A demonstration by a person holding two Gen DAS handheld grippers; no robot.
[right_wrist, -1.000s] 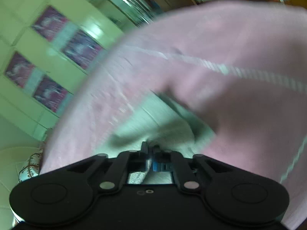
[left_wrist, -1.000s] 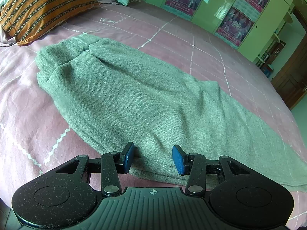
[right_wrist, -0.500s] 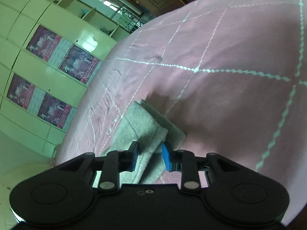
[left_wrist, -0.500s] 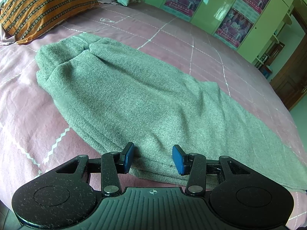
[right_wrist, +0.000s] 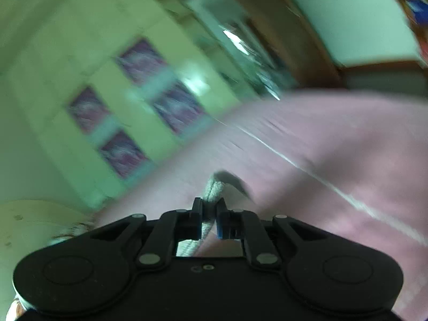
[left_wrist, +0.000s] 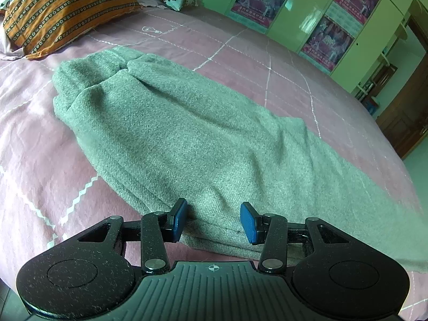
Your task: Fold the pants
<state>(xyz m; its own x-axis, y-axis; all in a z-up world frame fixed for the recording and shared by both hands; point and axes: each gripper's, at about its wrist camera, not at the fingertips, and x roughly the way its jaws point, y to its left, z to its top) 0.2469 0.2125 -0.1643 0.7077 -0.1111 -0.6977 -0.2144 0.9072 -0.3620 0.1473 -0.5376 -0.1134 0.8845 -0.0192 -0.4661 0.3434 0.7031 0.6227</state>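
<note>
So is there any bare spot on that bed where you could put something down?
Yes: the pink bedspread is bare between the grey pants and the green wardrobe, and left of the pants below the striped pillow. The middle is covered by the pants.

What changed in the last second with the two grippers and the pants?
Half a second ago the right gripper had its jaws apart around the end of the pants; now they have closed on that grey fabric, and its blurred view shows it moving. The left gripper has stayed put, jaws open at the pants' near edge. The pants still lie along the pink bedspread.
</note>
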